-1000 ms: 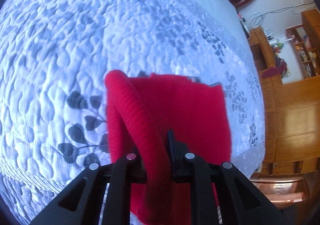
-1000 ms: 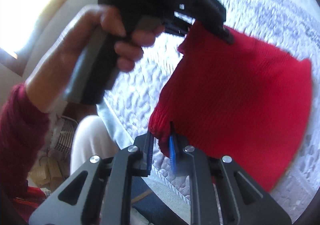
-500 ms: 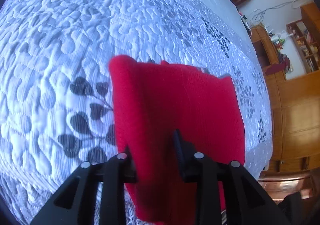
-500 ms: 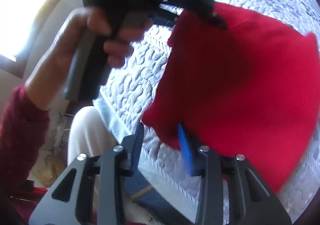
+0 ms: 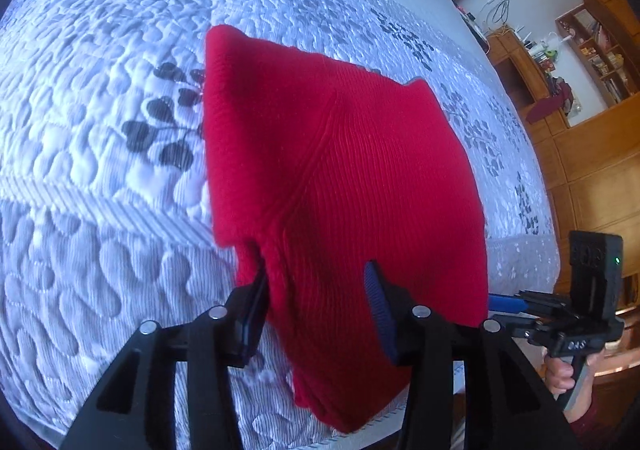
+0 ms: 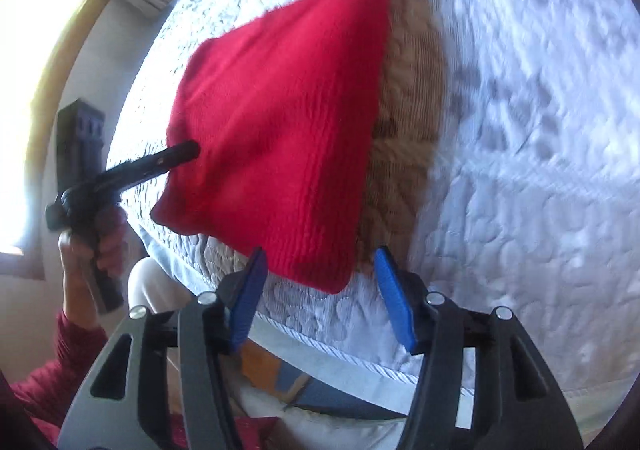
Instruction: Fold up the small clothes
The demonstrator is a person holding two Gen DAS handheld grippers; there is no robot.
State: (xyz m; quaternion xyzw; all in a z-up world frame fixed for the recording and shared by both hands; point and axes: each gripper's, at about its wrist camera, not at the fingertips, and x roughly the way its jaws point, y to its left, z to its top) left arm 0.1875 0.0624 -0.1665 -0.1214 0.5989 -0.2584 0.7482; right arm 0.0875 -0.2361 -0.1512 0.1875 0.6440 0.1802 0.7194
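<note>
Presently: red knit garment folded flat on quilted bedspread near its edge; left gripper and right gripper have just been opening, jaws spread, nothing pinched (fold apparently complete; further folding or stacking possibly left).

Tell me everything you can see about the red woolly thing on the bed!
The red knitted garment looks soft and ribbed, with a raised seam running diagonally across it. It lies folded into a flat wedge on the white quilted bedspread, close to the bed's edge. The left gripper and right gripper each have a corner between their fingers, but their jaws have just been opening, so neither pinches it. Something brownish peeks out beside it in the right wrist view.
</note>
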